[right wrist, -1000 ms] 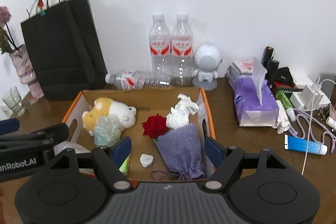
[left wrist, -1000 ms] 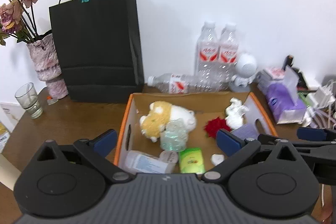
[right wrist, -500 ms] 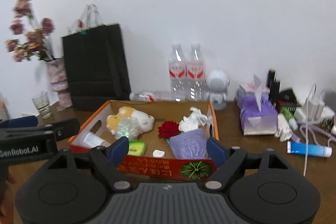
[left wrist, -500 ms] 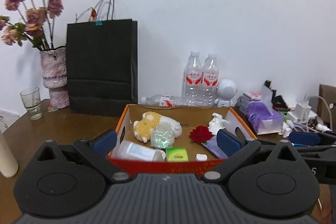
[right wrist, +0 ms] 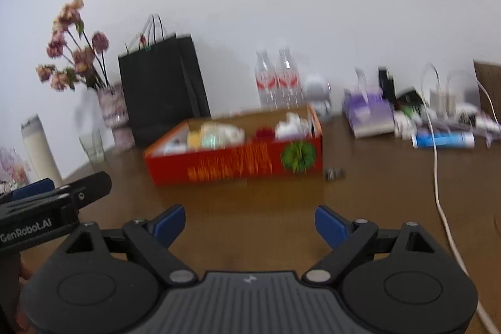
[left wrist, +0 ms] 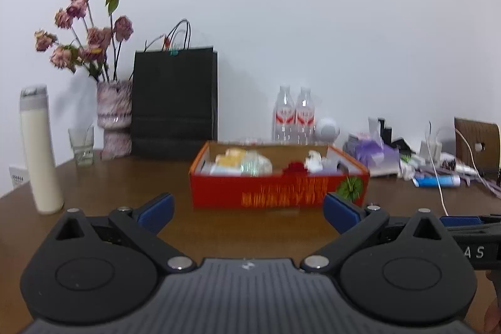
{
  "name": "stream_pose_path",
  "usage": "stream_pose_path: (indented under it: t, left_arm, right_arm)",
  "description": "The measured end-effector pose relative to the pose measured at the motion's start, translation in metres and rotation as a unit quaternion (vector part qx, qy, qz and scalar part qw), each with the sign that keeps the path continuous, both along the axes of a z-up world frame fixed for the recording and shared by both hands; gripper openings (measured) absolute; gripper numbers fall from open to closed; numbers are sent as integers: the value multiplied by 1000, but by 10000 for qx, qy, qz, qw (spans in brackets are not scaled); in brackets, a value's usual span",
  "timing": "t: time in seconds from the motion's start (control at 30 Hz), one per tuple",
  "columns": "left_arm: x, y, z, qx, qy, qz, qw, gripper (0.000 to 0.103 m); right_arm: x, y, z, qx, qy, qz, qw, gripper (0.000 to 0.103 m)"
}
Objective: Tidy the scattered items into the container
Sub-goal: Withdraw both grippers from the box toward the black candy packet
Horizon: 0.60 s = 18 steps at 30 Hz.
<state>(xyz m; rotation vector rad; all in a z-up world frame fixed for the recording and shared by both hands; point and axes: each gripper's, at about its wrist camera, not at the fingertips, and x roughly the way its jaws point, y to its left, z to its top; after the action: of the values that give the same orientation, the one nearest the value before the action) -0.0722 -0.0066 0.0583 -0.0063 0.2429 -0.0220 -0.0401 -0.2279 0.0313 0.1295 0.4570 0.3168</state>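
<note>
Your left gripper (left wrist: 247, 210) has its jaws wide, and nothing is between them. Your right gripper (right wrist: 249, 223) has its jaws opening, already wide, with only bare worktop (right wrist: 250, 193) between them. Both grippers are above the brown worktop and well apart from the box (left wrist: 278, 188).

The box is red outside, with orange rim, and it stands in the middle of the worktop in front of you. The items lie inside it: a yellow and white plush (left wrist: 233, 160), a clear greenish thing (left wrist: 255, 166) just beside it, a red rose (left wrist: 294, 167) and a white crumpled thing (left wrist: 314, 160). The view is blurred, so smaller things in the box you cannot tell.

Behind the box stand a black bag (left wrist: 175, 102) and two bottles (left wrist: 292, 118). To the left are a vase (left wrist: 113, 115) with dry flowers, a glass (left wrist: 82, 143) and a tall white flask (left wrist: 39, 149). On the right side lie a purple tissue pack (left wrist: 374, 154), a blue tube (left wrist: 436, 180) and a white cable (right wrist: 435, 165). A small dark clip (right wrist: 334, 173) lies on the worktop just beside the right corner of the box.
</note>
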Motion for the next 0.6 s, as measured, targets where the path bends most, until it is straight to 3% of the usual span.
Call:
stream_pose_path:
  t: [0.1, 0.23, 0.33, 0.6]
  left_arm:
    - [-16, 1, -9, 11, 166, 64, 9998, 103]
    - [-45, 9, -17, -301, 163, 141, 9993, 103]
    - [-68, 8, -26, -140, 53, 190, 9997, 103]
    - [-74, 11, -41, 78, 373, 285, 9989, 103]
  right_arm:
    - [-22, -6, -12, 160, 125, -152, 9997, 90]
    - [-56, -9, -23, 7, -80, -399, 9992, 90]
    - [-78, -7, -28, 41, -227, -423, 9988, 90]
    - [-107, 5, -44, -122, -177, -238, 9995, 90]
